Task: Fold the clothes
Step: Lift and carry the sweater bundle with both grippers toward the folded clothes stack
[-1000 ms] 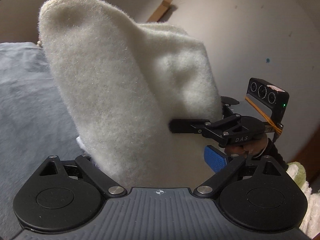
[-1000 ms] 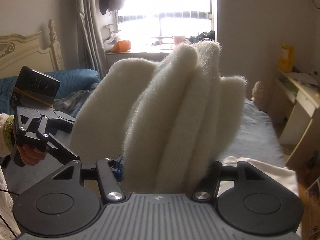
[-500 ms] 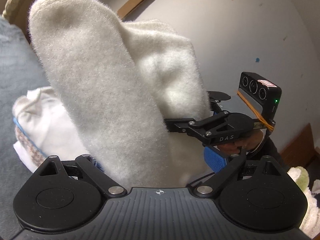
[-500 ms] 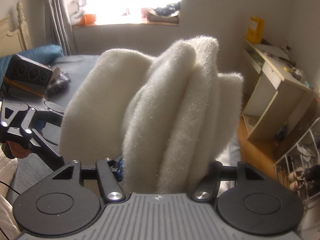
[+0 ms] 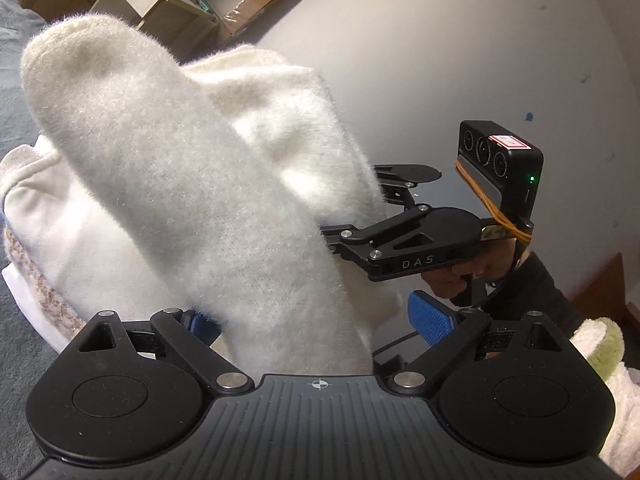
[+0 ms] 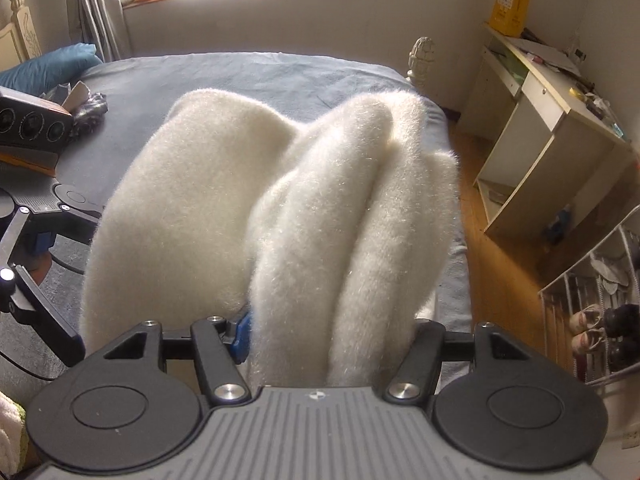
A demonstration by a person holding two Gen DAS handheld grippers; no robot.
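The left gripper (image 5: pixel 316 322) has its blue-padded fingers (image 5: pixel 430 322) spread around a thick bunch of the fluffy white garment (image 5: pixel 192 184), the right pad apart from the cloth, so whether they pinch it cannot be told. The right gripper (image 6: pixel 328 330) clamps several folds of the same garment (image 6: pixel 288 216), which is lifted over the grey-blue bed (image 6: pixel 240 76) and blocks most of both views. Behind it, on the bed, lies a pile of white clothes (image 5: pixel 48 216). A desk (image 6: pixel 536 120) stands by the wall and a shoe rack (image 6: pixel 600 316) nearer.
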